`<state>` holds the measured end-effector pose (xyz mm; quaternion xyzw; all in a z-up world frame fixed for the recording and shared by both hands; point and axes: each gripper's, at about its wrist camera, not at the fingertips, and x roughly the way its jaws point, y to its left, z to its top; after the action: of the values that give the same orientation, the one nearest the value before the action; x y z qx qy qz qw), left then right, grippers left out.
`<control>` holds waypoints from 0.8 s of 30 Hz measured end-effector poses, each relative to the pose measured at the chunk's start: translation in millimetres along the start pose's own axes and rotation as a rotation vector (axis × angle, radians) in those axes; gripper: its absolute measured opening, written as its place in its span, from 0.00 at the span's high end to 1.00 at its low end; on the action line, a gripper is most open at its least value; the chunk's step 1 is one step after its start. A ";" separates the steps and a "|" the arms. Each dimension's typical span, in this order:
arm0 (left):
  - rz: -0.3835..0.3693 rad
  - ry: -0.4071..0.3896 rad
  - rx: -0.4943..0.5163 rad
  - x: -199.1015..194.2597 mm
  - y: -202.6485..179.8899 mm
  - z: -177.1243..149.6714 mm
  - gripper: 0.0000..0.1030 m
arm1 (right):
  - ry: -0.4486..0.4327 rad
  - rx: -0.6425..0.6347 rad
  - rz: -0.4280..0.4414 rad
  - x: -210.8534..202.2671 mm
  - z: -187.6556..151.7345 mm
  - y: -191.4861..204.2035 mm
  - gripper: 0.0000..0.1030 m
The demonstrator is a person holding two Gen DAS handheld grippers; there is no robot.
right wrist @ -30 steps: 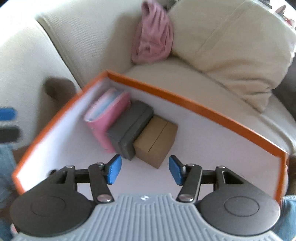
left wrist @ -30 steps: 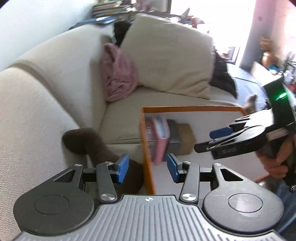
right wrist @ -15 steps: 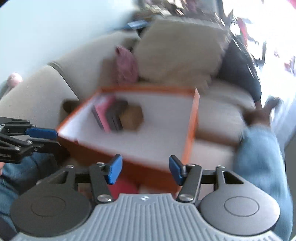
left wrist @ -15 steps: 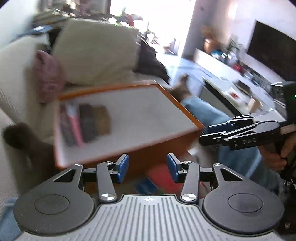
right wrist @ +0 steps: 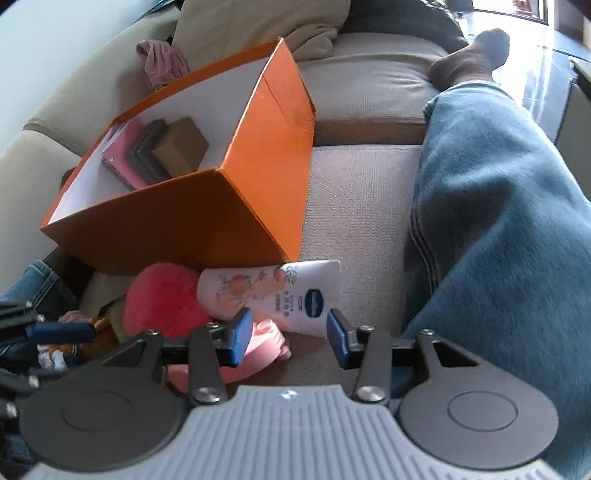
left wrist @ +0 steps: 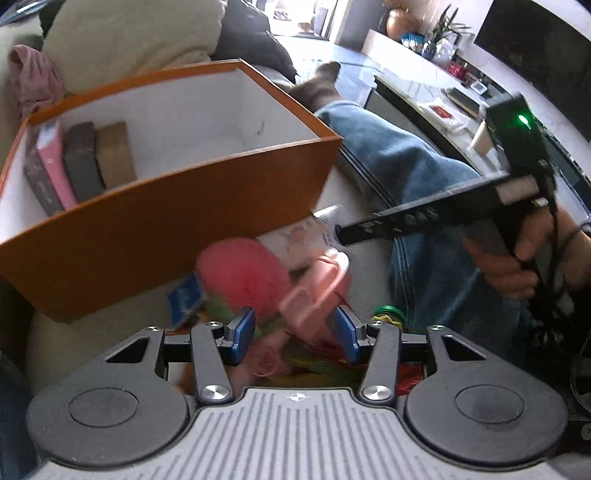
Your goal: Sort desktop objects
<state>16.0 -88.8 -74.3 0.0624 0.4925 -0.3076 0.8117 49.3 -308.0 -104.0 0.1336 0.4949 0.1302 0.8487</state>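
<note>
Hovering low over a pile of small things on the sofa cushion, the left claw [left wrist: 291, 334] stands wide open with nothing between its blue pads, a blurred pale pink object [left wrist: 314, 291] just ahead of them. The right claw [right wrist: 290, 338] is likewise spread apart and empty, poised above a pink rounded item [right wrist: 258, 350] and the near end of a white lotion tube [right wrist: 273, 291] that lies on its side on the cushion. Just left of the tube, touching it, sits a red fluffy ball [right wrist: 162, 299], and in the left wrist view a small blue packet [left wrist: 184, 295] shows beside that ball, with blurred green and yellow things under the claw that cannot be made out. Behind the pile, touching the ball and the tube, stands an orange box [right wrist: 192, 221] with a white inside; at its far left corner a pink book [right wrist: 123, 155], a dark grey case [right wrist: 146, 151] and a brown cardboard block [right wrist: 181, 147] stand side by side, pressed together. To the right of the box runs a leg in blue jeans [right wrist: 498, 206] ending in a brown sock [right wrist: 469, 62]. Farther back, a pink cloth [right wrist: 162, 62] and a cream pillow [right wrist: 258, 26] lean against the beige sofa [right wrist: 369, 88] backrest.
</note>
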 end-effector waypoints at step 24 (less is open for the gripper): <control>-0.188 0.206 -0.054 53.7 -25.3 -13.5 1.00 | -0.054 0.093 0.240 -1.2 10.4 -30.8 0.94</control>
<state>9.0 -127.1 -121.1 0.0255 0.5851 -0.3608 0.7259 60.5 -338.1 -109.1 0.2345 0.4581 0.2042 0.8328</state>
